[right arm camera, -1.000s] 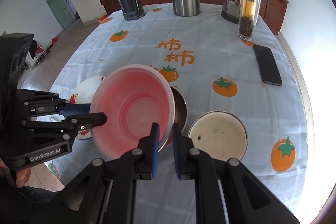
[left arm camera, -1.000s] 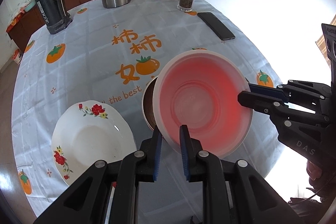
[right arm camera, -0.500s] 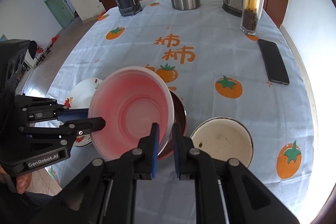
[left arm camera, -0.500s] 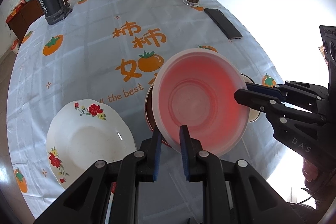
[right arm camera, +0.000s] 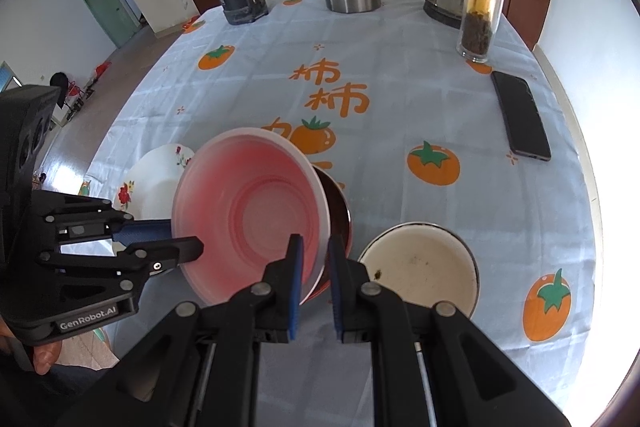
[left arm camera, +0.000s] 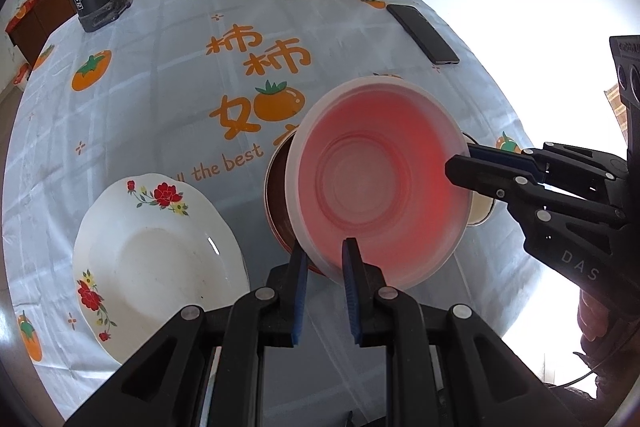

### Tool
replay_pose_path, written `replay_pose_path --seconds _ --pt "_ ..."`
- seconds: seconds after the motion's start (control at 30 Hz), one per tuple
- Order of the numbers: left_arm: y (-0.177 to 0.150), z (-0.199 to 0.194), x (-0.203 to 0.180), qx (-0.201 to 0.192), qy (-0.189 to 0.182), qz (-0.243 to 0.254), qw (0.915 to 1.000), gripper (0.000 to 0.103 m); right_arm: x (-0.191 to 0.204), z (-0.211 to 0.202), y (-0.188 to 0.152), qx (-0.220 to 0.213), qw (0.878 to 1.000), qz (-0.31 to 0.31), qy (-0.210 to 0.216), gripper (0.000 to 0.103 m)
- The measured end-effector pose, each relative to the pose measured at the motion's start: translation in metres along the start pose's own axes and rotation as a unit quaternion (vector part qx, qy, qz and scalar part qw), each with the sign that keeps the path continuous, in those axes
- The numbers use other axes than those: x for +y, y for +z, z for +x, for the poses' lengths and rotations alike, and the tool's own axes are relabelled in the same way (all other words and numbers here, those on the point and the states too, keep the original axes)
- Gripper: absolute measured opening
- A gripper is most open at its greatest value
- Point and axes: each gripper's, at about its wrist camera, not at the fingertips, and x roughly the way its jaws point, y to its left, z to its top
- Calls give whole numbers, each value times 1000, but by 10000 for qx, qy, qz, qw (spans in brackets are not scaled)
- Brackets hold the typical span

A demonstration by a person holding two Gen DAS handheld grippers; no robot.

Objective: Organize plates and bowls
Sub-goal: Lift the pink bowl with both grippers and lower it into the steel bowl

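Centre-frame, the pink plastic bowl hung tilted over a dark brown bowl, its rim pinched by both the left tongs and right tongs, each nearly closed. Nesting seemed underway; next, level it and lower squarely.

The right gripper had its jaws closed on the near rim of a pink bowl, held tilted above a dark bowl. From the left, the left gripper clamped the pink bowl's opposite rim. Just right of them a cream bowl sat on the surface, a flowered plate to the left, a phone far right.
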Motion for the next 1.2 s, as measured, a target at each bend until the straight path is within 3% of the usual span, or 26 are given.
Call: replay_pose_path --seconds 0.63,0.83,1.2 --pt "0 14 4 343 -312 -179 9988 20 -8 12 4 304 9994 130 111 12" --pt "-1 21 12 562 -693 -449 9950 20 -10 14 6 358 9992 142 110 12" --pt "-1 21 13 590 -719 -455 9946 20 -10 19 12 461 9987 142 148 12"
